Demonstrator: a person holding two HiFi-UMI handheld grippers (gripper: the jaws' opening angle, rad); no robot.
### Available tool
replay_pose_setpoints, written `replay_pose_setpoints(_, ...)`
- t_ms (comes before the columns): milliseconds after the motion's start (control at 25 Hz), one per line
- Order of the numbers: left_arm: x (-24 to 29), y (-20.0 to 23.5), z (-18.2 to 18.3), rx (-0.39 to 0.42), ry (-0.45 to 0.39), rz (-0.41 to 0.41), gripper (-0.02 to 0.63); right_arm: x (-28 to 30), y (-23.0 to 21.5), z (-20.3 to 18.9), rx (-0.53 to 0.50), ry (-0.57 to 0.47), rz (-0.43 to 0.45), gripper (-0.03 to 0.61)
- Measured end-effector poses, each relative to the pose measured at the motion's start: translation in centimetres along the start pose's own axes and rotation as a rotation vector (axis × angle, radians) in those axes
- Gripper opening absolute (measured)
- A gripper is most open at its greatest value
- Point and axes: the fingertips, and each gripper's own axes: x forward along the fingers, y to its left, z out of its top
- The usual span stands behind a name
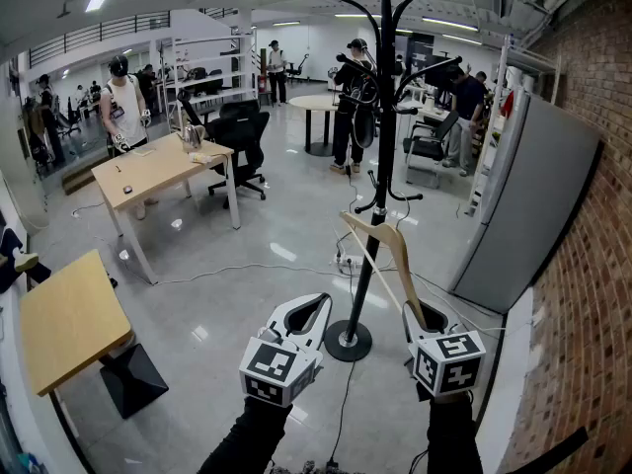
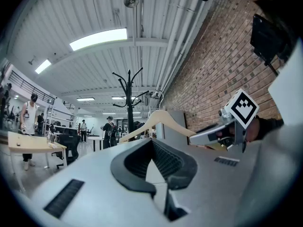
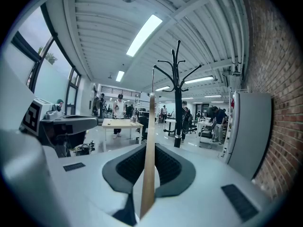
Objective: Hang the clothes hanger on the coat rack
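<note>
Between right jaws, hanger [image 3: 149, 164]: pale wood, seen edge-on as a thin strip, wire hook at top; pinched at one shoulder end, likely to leave hook free for a prong
Hanger's place: aloft and tilted, close by pole of coat rack [image 1: 385, 146], well below upper prongs; not yet hung
Right gripper [image 1: 420, 319]: clamped on hanger, aimed up toward rack
Left gripper [image 1: 308, 314]: jaws together on nothing, held alongside, apart from hanger; probably spare for steadying
Coat rack: black, curved prongs high up, round base on glossy floor [image 1: 247, 294]
Next, by judgement: lift needed to bring hook over a prong
</note>
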Motion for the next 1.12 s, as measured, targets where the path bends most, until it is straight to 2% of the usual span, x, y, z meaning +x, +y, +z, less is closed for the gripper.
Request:
replay_pose_setpoints(320, 0.7, 2.3, -1.0, -0.012, 0.012, 0.01, 0.006, 1.9, 0.1, 1.1, -0.022, -0.005, -0.012, 0.06)
replay_pose_setpoints(480, 2.2, 2.4, -0.7, -0.052, 0.015, -0.008, 0.006, 3.3, -0.9, 2.0, -0.029, -0.01, -0.007, 0.06)
replay_pose_setpoints(760, 6.3, 4.9, -1.1, -0.02, -0.001, 0.048, 0.006, 7.4, -3.8, 3.3, -0.04, -0.02, 0.018, 0.06)
replay_pose_setpoints(1120, 13.3, 7.9, -1.5, -0.037, 0.0, 0.116, 0.006, 14.7, -8.6, 4.9, -0.067, -0.032, 0.069, 0.06)
